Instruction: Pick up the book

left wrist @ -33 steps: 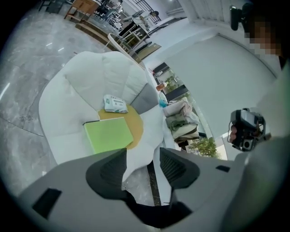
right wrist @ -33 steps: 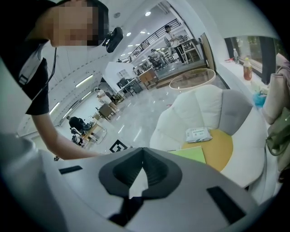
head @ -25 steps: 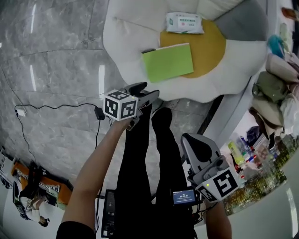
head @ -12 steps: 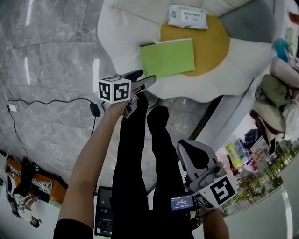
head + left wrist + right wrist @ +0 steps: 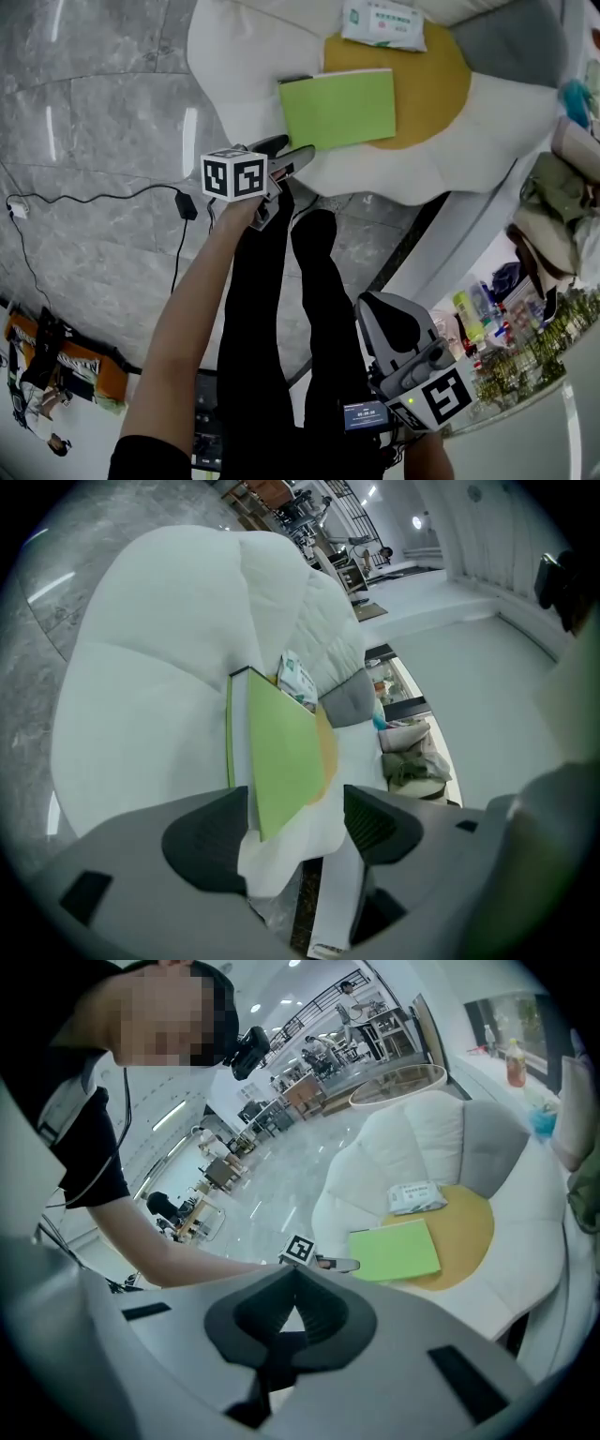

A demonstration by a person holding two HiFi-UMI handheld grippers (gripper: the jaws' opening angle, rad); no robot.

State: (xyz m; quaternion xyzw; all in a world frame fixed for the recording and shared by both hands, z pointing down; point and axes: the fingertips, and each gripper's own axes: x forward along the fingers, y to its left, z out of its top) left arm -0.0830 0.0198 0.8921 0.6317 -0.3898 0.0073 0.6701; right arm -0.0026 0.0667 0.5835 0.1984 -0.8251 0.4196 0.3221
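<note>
Grey marble floor (image 5: 94, 112) carries a white petal-shaped padded seat (image 5: 244, 56), and on it lies the flat bright green book (image 5: 337, 108). The book rests closed, partly on the white padding and partly over the seat's round mustard-yellow centre (image 5: 427, 84), with one long edge facing the person. Beyond it, on the yellow patch and well apart from the book, sits a white soft pack of wipes with green print (image 5: 382, 23). A grey cushion (image 5: 506, 42) fills the seat's far right part.

Just short of the book's near left corner hangs the left tool (image 5: 295, 150), pointing down and forward at the seat's edge. Its jaws have just been opening and stand wide apart. In the left gripper view the green book (image 5: 281, 752) and the white seat edge show through the gap of this tool (image 5: 295, 822), but the dark pads (image 5: 211, 841) press on nothing. Its marker cube (image 5: 234, 176) sits above the person's bare forearm (image 5: 187, 319).

Lower right, well away from the seat, the right tool (image 5: 375, 305) is held close to the body beside the black trouser legs (image 5: 281, 309). The right gripper view shows its jaws (image 5: 295, 1312) closed together on nothing, with the book (image 5: 394, 1251) far ahead.

A black cable (image 5: 94, 199) with an adapter block (image 5: 186, 204) trails across the floor at left.
</note>
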